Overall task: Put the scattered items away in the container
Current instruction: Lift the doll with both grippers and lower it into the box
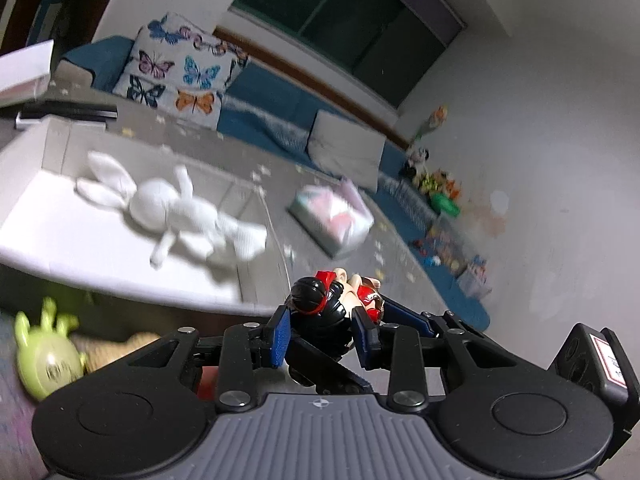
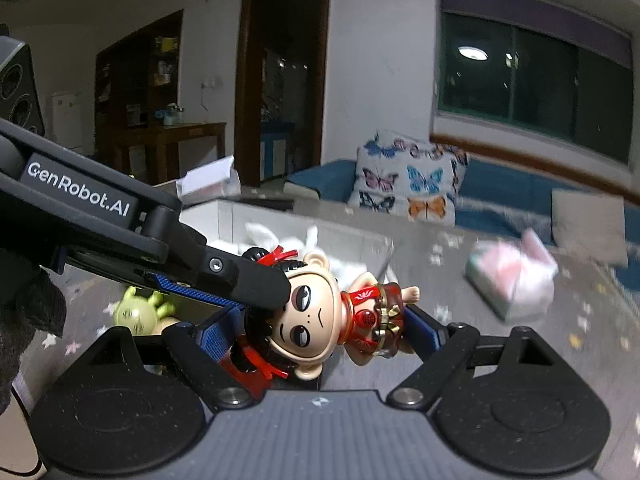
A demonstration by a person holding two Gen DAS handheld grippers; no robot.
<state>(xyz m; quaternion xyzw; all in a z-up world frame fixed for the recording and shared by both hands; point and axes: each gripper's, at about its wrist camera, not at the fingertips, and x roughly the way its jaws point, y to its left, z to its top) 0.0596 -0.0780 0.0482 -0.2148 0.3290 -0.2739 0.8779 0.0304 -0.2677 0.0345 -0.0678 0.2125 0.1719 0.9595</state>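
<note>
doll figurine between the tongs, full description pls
The doll figurine looks like glossy hard plastic: a big tan head with round ears, black hair buns tied with red ribbons, a red and gold outfit, bare feet. It lies tilted on its side above the grey starred mat. The left tongs clamp its head; the right tongs' blue pads flank head and body.

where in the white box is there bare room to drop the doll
White box: the bare floor on the near side of the white bunny, toward the front wall, is free. The middle is crowded by the bunny. The doll sits gripped in the left claw.
</note>
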